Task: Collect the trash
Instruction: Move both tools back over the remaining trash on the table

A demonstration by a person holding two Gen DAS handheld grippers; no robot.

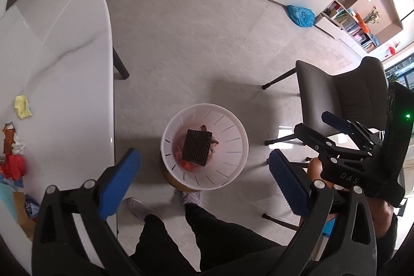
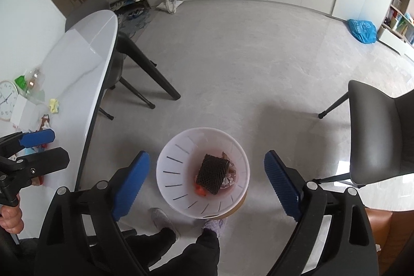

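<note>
Both the left tongs (image 1: 204, 180) and the right tongs (image 2: 207, 185) gape wide and empty above the white slotted bin (image 1: 233, 144), where a black honeycomb-mesh pad (image 1: 196, 148) lies flat on crumpled red and foil scraps. More litter waits on the glossy white worktop (image 1: 64, 69): a crushed yellow wad (image 1: 22, 106) and red wrappers (image 1: 14, 164). The likely trouble is thin, slippery wrappers sliding from the ribbed blue pads, or a swing back clipping the worktop edge.
</note>
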